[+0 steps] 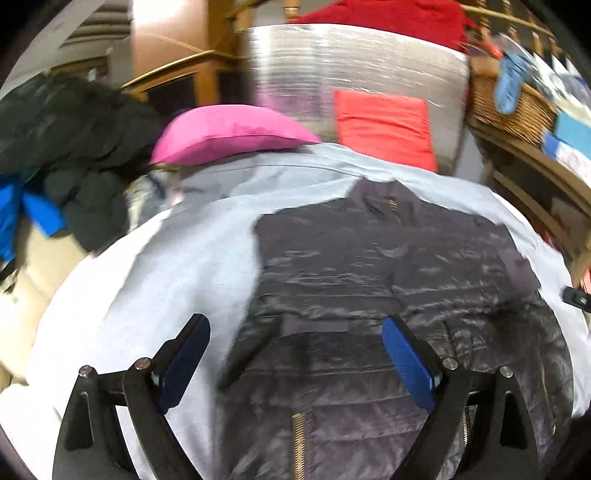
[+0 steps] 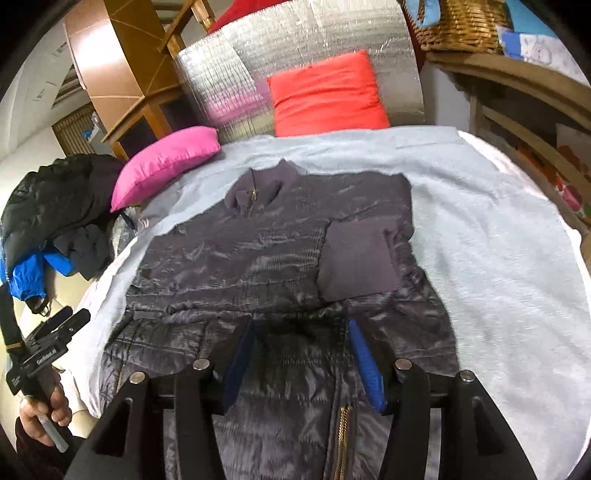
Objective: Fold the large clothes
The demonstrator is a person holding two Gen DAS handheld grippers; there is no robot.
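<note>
Both sleeves look tucked, my left gripper (image 1: pixel 295 354) and right gripper (image 2: pixel 301 354) hang released – next I'd pinch the jacket (image 2: pixel 266 251) hem evenly.

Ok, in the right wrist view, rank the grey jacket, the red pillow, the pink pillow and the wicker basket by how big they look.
1. Grey jacket, by far the largest.
2. Red pillow.
3. Pink pillow, near the red one's size, so that order is unsure.
4. Wicker basket, smallest, but cut off by the frame edge.
</note>
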